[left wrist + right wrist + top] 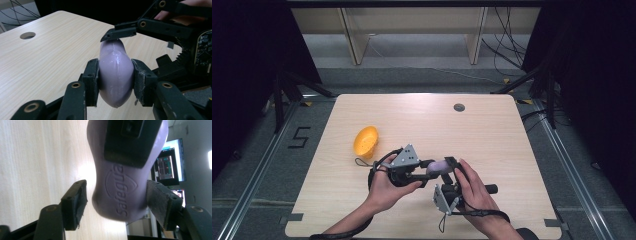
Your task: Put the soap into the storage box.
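Purple soap bar [116,75], stamped "Safeguard" on its face as the right gripper view shows, is held above the desk [492,130] near the middle of its near edge, between the person's two hands. The left gripper [428,170] has its fingers [91,80] pressed tight against both narrow sides of the bar. The right gripper [117,200] reaches it from the other side; its fingers [75,202] stand apart around the bar's rounded end, the left pad clear of it and the right one just beside it, whether touching cannot be told. An orange bowl [365,141] sits tilted towards the desk's left edge, well apart from the hands.
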`<state>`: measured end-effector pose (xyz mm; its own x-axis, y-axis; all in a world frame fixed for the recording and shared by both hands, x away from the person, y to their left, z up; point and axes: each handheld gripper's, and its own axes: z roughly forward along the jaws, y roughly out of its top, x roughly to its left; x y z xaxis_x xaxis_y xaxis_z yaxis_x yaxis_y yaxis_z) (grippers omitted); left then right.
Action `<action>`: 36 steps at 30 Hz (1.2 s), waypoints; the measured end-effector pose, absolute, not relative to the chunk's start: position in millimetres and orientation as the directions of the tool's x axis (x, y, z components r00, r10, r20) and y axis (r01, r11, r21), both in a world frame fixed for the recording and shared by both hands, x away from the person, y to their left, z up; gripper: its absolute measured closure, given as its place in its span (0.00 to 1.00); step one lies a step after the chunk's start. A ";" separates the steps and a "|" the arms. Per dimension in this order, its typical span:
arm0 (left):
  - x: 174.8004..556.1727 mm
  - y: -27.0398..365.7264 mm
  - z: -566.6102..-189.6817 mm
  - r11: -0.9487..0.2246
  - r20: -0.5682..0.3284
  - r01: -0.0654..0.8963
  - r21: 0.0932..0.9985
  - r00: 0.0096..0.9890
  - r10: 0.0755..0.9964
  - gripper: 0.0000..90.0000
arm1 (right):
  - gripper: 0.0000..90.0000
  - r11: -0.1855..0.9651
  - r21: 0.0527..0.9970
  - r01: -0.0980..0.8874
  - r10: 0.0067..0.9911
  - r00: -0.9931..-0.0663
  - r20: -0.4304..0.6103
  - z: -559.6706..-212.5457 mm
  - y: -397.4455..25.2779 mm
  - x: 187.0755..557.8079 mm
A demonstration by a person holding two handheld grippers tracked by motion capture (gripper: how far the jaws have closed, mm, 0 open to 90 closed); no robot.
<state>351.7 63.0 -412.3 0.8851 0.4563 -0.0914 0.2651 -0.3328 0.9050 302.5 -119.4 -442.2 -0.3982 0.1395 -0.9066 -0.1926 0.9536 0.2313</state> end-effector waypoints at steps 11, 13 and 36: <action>353.8 67.7 -412.4 -0.340 -0.066 0.270 0.901 0.860 0.506 0.66 | 0.38 0.956 0.223 -0.191 0.138 -0.375 -0.917 -440.1 -123.0 302.8; 356.1 69.6 -413.0 -0.341 -0.064 0.270 0.901 0.858 0.509 0.66 | 0.39 0.956 0.206 -0.208 0.120 -0.362 -0.924 -437.9 -124.4 303.1; 369.3 81.7 -413.2 -0.290 -0.047 0.326 0.900 0.734 0.678 0.66 | 0.42 0.935 0.352 -0.041 0.304 -0.416 -0.857 -430.3 -162.3 305.4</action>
